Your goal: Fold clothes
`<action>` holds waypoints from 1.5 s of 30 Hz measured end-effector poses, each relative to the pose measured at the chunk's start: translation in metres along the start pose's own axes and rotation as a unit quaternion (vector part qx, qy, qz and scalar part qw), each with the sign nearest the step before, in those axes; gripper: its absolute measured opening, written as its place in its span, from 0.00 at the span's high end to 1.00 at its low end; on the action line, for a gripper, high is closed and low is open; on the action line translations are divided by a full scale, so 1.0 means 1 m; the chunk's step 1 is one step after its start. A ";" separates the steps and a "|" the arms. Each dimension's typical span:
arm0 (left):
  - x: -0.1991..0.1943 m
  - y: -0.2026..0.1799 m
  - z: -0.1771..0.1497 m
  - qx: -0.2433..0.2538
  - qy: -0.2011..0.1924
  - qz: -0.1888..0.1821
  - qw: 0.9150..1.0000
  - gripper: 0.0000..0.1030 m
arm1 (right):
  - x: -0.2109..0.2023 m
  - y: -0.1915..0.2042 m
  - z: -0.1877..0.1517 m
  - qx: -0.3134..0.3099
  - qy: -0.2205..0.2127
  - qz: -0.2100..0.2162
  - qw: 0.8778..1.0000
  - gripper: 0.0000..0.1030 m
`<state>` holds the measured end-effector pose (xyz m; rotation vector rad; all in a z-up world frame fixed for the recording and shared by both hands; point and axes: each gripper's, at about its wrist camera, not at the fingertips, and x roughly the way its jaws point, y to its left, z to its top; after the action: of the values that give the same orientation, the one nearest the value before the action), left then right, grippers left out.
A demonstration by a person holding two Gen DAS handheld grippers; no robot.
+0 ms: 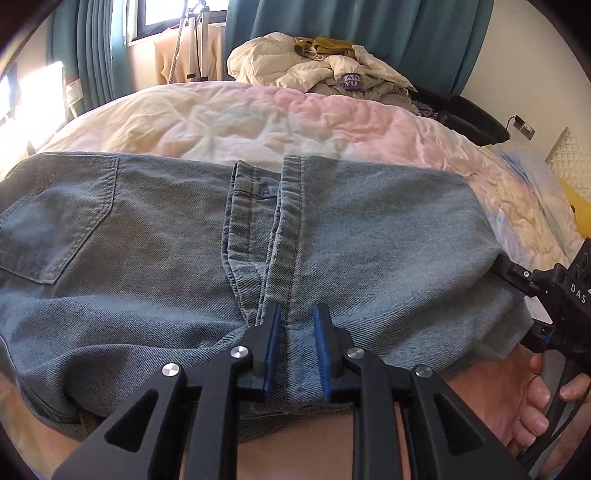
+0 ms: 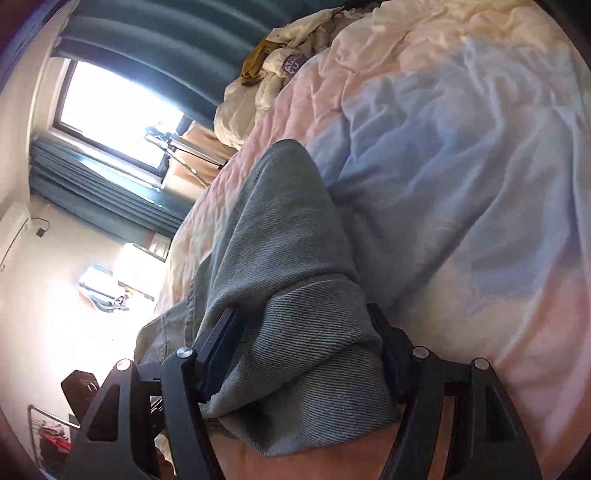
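Grey-blue jeans (image 1: 166, 240) lie folded across the bed, with a back pocket at the left and the leg hems side by side in the middle. At the jeans' near edge, my left gripper (image 1: 297, 332) has its blue pads close together with a strip of denim along a seam pinched between them. My right gripper (image 2: 303, 350) is turned on its side, and a thick bundle of the jeans (image 2: 295, 295) fills its jaws and touches both fingers. The left wrist view shows that gripper (image 1: 506, 271) at the jeans' right edge, held by a hand (image 1: 535, 406).
The bed carries a crumpled pastel quilt (image 1: 258, 118) in pink, cream and blue. A heap of cream bedding and clothes (image 1: 317, 66) lies at the far side. Teal curtains (image 1: 369, 29) and a bright window (image 2: 110, 107) stand behind. A yellow item (image 1: 580, 210) is at the right edge.
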<state>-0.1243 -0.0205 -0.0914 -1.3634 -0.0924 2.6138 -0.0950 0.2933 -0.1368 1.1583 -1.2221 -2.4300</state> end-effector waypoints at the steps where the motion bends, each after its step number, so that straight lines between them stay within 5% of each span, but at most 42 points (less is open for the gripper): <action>1: 0.000 0.001 0.000 -0.002 0.000 -0.002 1.000 0.82 | -0.001 0.003 -0.001 -0.010 -0.008 0.001 1.000 0.33; 8: 0.002 0.006 0.001 -0.019 0.002 -0.013 1.000 0.82 | -0.027 0.068 -0.015 -0.144 -0.076 0.076 0.984 0.33; 15: 0.001 0.009 0.002 -0.034 -0.002 -0.025 0.999 0.82 | 0.005 0.018 -0.009 -0.045 -0.033 0.007 0.998 0.32; 21: 0.000 0.010 0.001 -0.034 -0.005 -0.024 0.999 0.82 | 0.014 0.002 -0.007 -0.011 -0.024 0.028 0.999 0.32; 26: 0.001 0.008 0.002 -0.028 -0.005 -0.015 0.999 0.82 | -0.001 0.018 -0.001 -0.019 -0.047 0.090 0.995 0.31; 30: 0.001 0.005 0.002 -0.017 -0.007 -0.006 1.000 0.82 | -0.002 0.023 -0.001 -0.031 -0.051 0.086 0.995 0.31; 39: -0.001 -0.004 0.000 0.011 -0.016 0.016 1.000 0.82 | 0.018 -0.017 0.007 0.079 -0.027 0.086 0.993 0.35; 45: -0.013 -0.004 -0.002 0.004 -0.037 -0.015 0.999 0.82 | 0.014 0.006 0.009 0.050 -0.034 0.014 0.998 0.75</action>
<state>-0.1148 -0.0194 -0.0822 -1.2539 -0.1121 2.6362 -0.1120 0.2880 -0.1378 1.0844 -1.3856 -2.4322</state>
